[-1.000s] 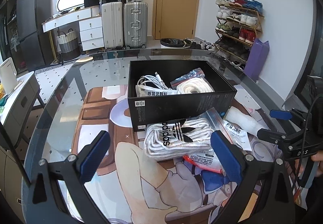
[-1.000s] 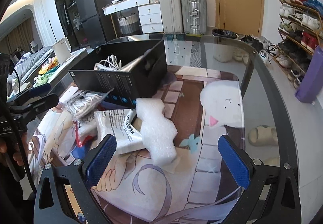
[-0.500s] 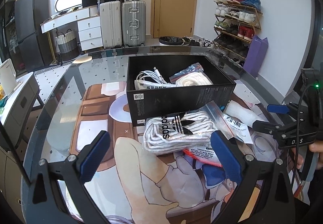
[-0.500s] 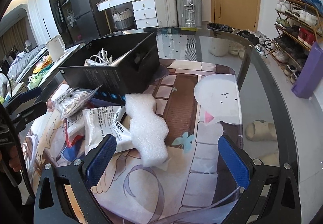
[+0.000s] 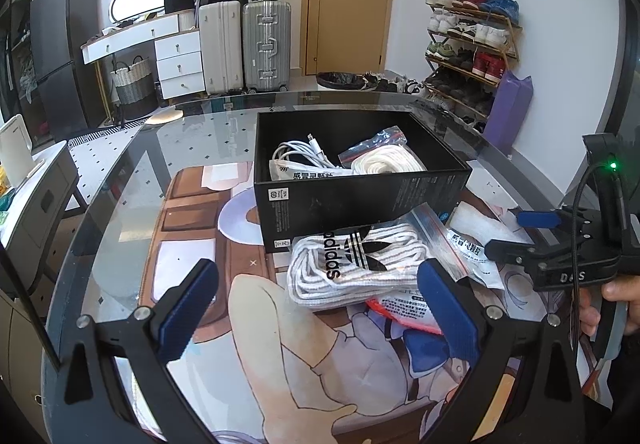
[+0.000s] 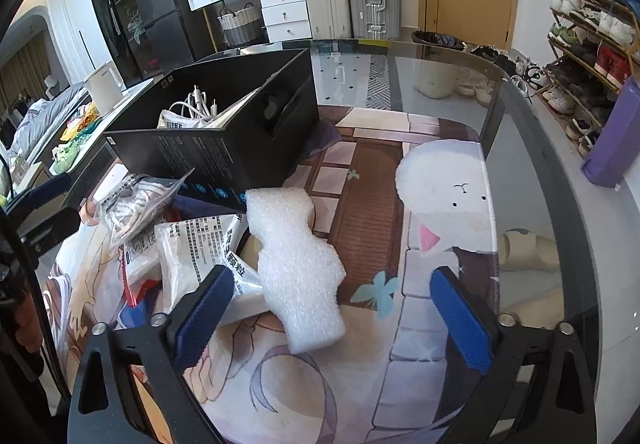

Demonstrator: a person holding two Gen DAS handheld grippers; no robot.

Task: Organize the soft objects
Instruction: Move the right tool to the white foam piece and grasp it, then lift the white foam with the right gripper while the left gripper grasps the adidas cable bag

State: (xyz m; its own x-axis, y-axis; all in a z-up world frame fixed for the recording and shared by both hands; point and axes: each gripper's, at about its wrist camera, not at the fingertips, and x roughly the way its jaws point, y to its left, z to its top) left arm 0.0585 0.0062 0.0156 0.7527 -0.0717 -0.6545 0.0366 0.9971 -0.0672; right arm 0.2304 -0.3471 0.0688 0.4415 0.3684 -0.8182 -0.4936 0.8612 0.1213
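Observation:
A black box [image 5: 360, 192] stands on the table and holds white cables [image 5: 296, 154], a white medicine pouch and a bagged white rope [image 5: 384, 160]. In front of it lies a clear Adidas bag of white laces [image 5: 352, 264]. My left gripper [image 5: 316, 308] is open and empty, just short of that bag. A white foam piece [image 6: 296, 264] and a white medicine pouch [image 6: 196, 244] lie beside the box [image 6: 224, 132]. My right gripper [image 6: 332, 312] is open and empty, its fingers either side of the foam's near end. It also shows in the left wrist view [image 5: 552, 244].
The glass table [image 6: 520, 148] carries an illustrated mat [image 5: 224, 324]. A red-edged packet [image 5: 400, 308] lies under the laces bag. Suitcases [image 5: 264, 44], drawers, a shoe rack [image 5: 468, 40] and a purple bag [image 5: 512, 104] stand beyond the table.
Both grippers have drawn back and risen slightly. The right gripper has shifted so the foam piece sits more between its fingers. Nothing has been gripped.

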